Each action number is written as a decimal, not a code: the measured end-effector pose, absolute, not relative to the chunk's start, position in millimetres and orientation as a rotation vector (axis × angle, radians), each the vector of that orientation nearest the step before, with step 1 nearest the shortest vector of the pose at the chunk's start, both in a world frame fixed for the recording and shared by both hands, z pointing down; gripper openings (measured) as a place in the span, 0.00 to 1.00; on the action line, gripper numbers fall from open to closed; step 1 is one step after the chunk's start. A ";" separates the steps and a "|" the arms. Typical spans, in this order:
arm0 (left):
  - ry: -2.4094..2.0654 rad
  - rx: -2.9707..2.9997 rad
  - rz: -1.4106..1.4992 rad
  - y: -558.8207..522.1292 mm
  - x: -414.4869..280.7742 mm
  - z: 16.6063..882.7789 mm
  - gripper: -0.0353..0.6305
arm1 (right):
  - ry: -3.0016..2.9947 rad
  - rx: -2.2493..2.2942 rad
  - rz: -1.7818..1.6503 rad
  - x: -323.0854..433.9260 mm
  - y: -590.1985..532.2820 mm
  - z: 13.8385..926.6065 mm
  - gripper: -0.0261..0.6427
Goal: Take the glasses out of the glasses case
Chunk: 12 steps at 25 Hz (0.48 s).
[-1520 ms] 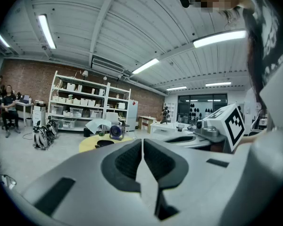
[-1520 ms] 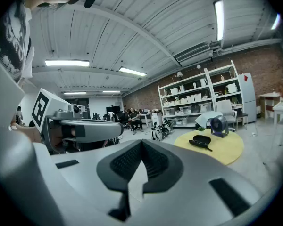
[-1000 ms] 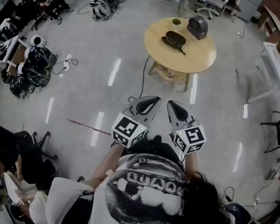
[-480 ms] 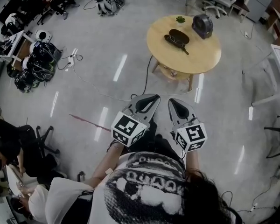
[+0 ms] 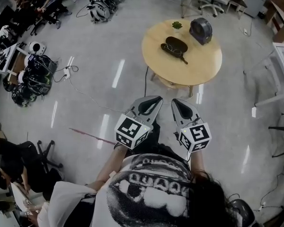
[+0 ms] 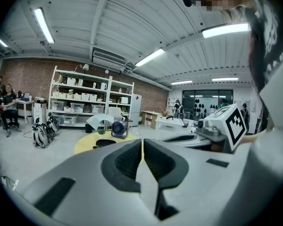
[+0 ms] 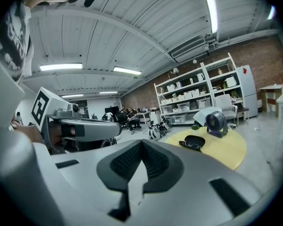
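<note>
The left tool (image 5: 153, 102) and the right tool (image 5: 179, 106) are held side by side in front of the body, low over the floor (image 5: 109, 56) and pointed toward the round yellow table (image 5: 201, 65). Both tools are fully closed, pad against pad, and nothing is gripped in either of them. This is judged to be a carrying posture: the table is well apart from the tools, so there is nothing to be grasped yet, and the task itself is judged as not begun.

The dark glasses case (image 5: 176, 44) lies near the middle of the table. What seems to be the glasses (image 7: 189, 145) is seen at its near edge, but whether they are inside it or just beside it cannot be told. A small dark fan (image 5: 200, 30) and a little green plant (image 5: 178, 24) stand behind the case, probably only as decoration.

No brand or label can be read on the case. Only black-and-white square patterns are carried by the marker cube (image 5: 131, 130) of each tool. The large print on the person's shirt (image 5: 146, 188) cannot be read.
</note>
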State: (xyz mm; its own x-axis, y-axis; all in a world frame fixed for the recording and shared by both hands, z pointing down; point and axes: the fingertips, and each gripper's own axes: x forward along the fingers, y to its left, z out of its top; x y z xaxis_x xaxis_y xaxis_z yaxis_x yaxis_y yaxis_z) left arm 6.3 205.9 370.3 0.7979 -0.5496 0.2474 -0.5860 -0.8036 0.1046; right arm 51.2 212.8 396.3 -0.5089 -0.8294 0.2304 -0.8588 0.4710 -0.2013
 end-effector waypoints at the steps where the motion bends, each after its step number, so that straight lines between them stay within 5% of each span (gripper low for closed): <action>1: -0.888 2.810 0.305 194.4 5.7 371.0 0.09 | -2.603 1.506 0.450 50.5 201.7 396.8 0.03; 12: -0.801 2.834 0.292 44.5 -8.3 369.3 0.09 | -2.541 1.573 0.484 38.0 55.6 399.6 0.03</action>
State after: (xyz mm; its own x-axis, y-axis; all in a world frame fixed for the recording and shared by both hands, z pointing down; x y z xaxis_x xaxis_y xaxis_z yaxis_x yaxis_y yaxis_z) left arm -8.3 44.5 369.3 0.8353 -0.4964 0.2362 -0.5321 -0.8381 0.1203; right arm 38.0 55.6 399.6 -0.4553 -0.8511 0.2613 -0.8876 0.4109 -0.2083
